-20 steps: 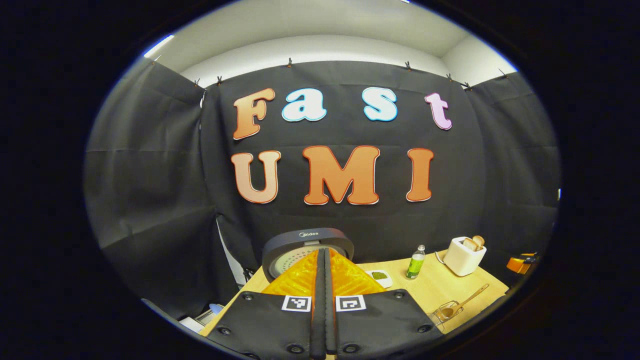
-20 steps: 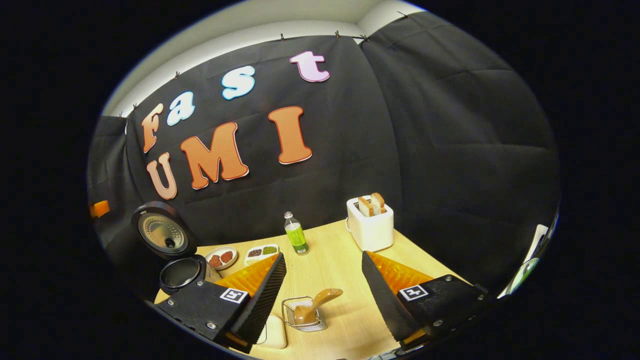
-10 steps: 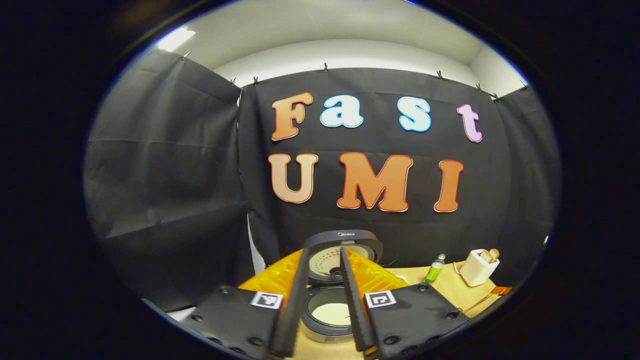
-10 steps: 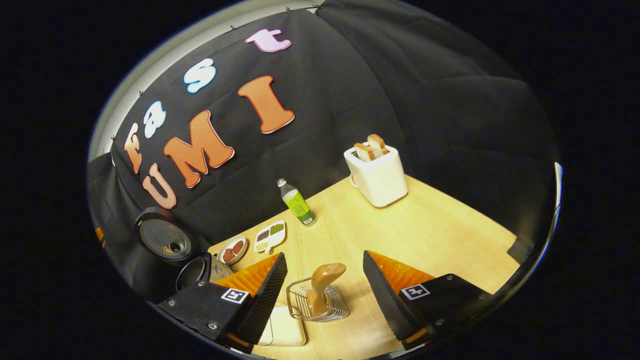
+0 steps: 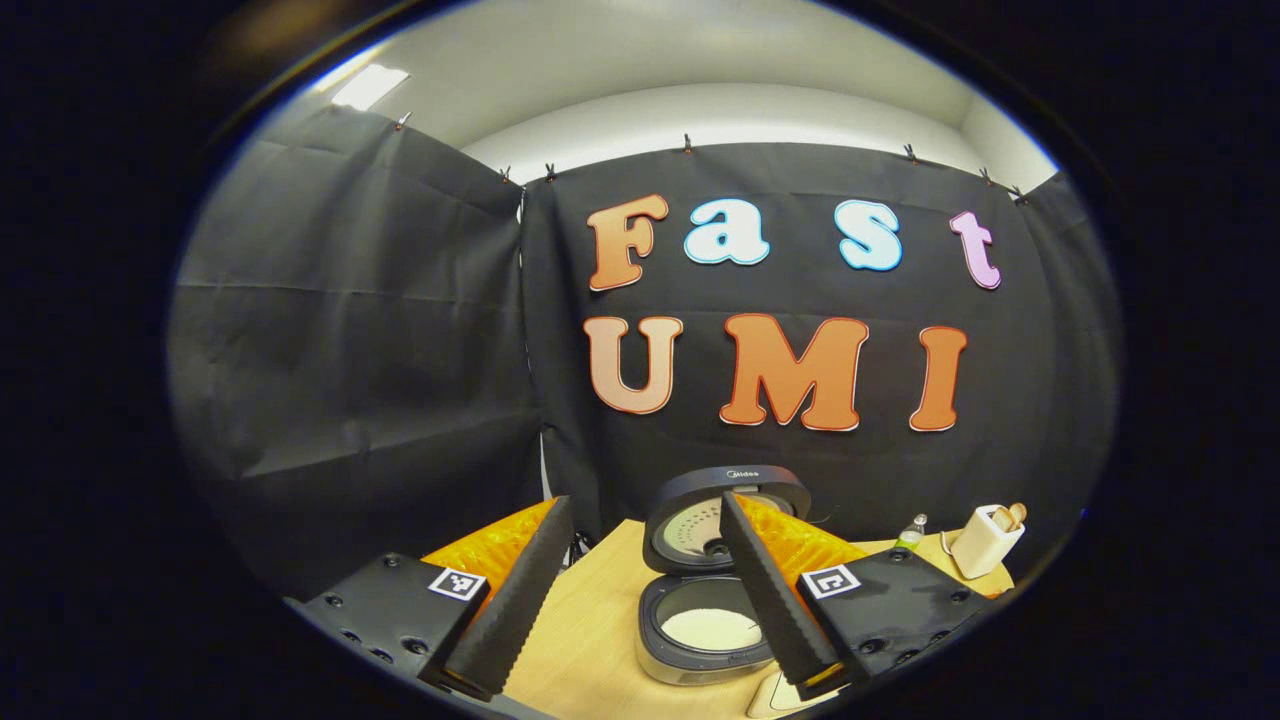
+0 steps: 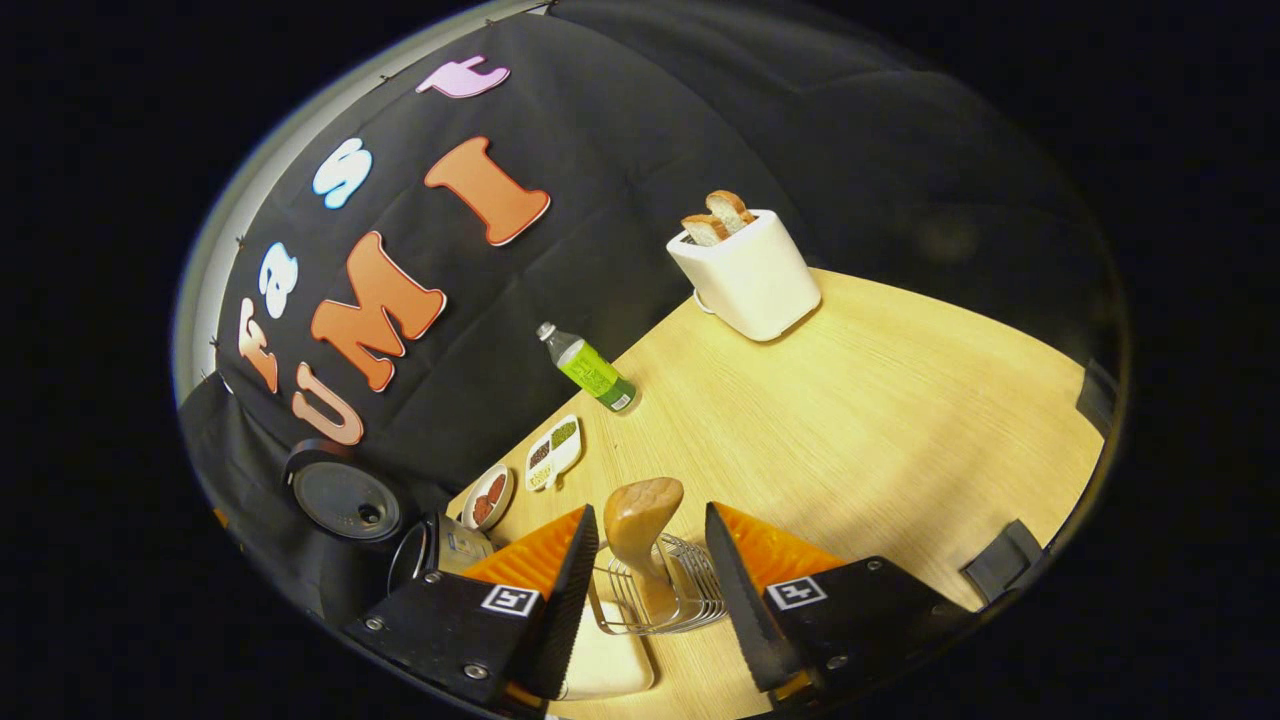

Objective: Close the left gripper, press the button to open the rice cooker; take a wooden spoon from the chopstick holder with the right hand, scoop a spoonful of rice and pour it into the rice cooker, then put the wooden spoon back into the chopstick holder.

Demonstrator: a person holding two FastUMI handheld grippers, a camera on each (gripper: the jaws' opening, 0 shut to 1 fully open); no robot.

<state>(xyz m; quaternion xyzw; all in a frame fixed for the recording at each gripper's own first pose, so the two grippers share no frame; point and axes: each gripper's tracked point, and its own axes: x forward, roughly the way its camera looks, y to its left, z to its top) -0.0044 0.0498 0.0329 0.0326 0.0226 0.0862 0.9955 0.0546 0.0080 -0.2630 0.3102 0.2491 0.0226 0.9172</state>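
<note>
The rice cooker (image 5: 700, 630) stands open on the table, its lid (image 5: 725, 500) upright and a pale layer in the pot. My left gripper (image 5: 640, 505) is open in front of it, touching nothing. In the right gripper view the wooden spoon (image 6: 640, 535) stands in the wire chopstick holder (image 6: 665, 605), handle end up. My right gripper (image 6: 650, 512) is open with that handle between its fingers; I see a small gap on each side. The open cooker (image 6: 435, 545) is at the far left there.
A white toaster (image 6: 750, 275) with bread and a green bottle (image 6: 590, 370) stand at the back of the wooden table (image 6: 850, 420). A round dish (image 6: 490, 495) and a divided dish (image 6: 553, 452) lie near the cooker. A white tray (image 6: 610, 665) lies beside the holder.
My left gripper went from shut to open and drew back, showing the open cooker. My right gripper came down over the holder, jaws narrowing, until the spoon handle stood between its fingers.
</note>
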